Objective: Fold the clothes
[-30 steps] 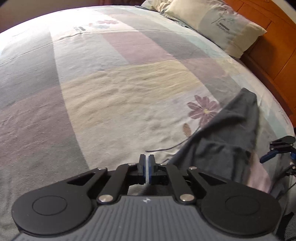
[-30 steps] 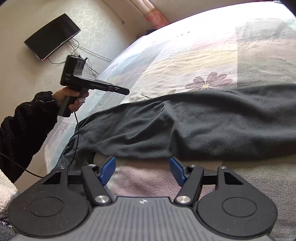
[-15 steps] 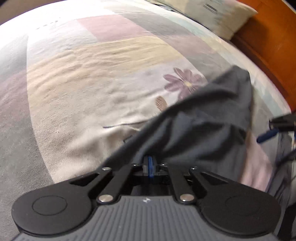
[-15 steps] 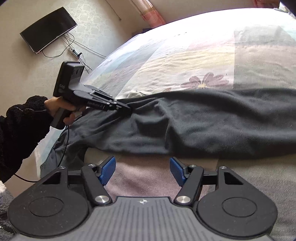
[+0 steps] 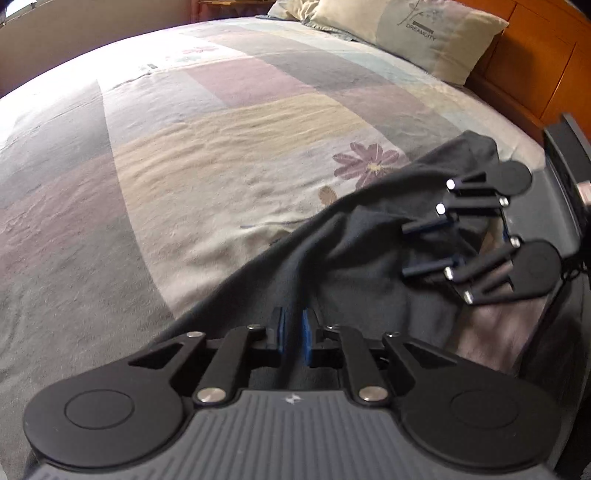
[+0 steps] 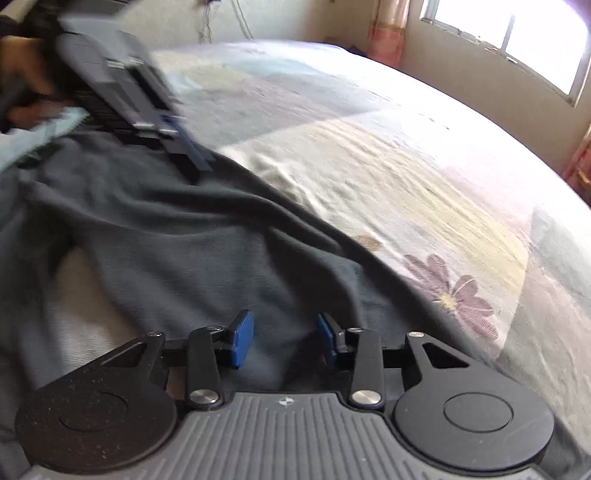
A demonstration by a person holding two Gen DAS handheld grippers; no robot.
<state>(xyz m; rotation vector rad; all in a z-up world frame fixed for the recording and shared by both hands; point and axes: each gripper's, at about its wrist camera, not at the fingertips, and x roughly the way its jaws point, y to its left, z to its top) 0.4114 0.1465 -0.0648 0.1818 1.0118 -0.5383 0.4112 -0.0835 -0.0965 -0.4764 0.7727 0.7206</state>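
Observation:
A dark grey garment lies stretched along the near side of the bed, rumpled into long folds. My left gripper sits at its edge. Its jaws are parting slightly, and the blue pads still pinch a narrow ridge of the cloth. From the right wrist view the left gripper is blurred, tips down on the garment's far end. My right gripper hovers low over the garment. Its jaws are closing around a raised bulge of cloth, and the pads stand clear of it. In the left wrist view the right gripper is rolled on its side.
The patchwork bedsheet with a purple flower print spreads beyond the garment. Pillows lean on the wooden headboard. A window lights the far wall. A person's hand holds the left gripper's handle.
My left gripper went from bare sheet onto the garment's edge and now has a fold between its pads. My right gripper rolled, swung over the garment and narrowed its jaws.

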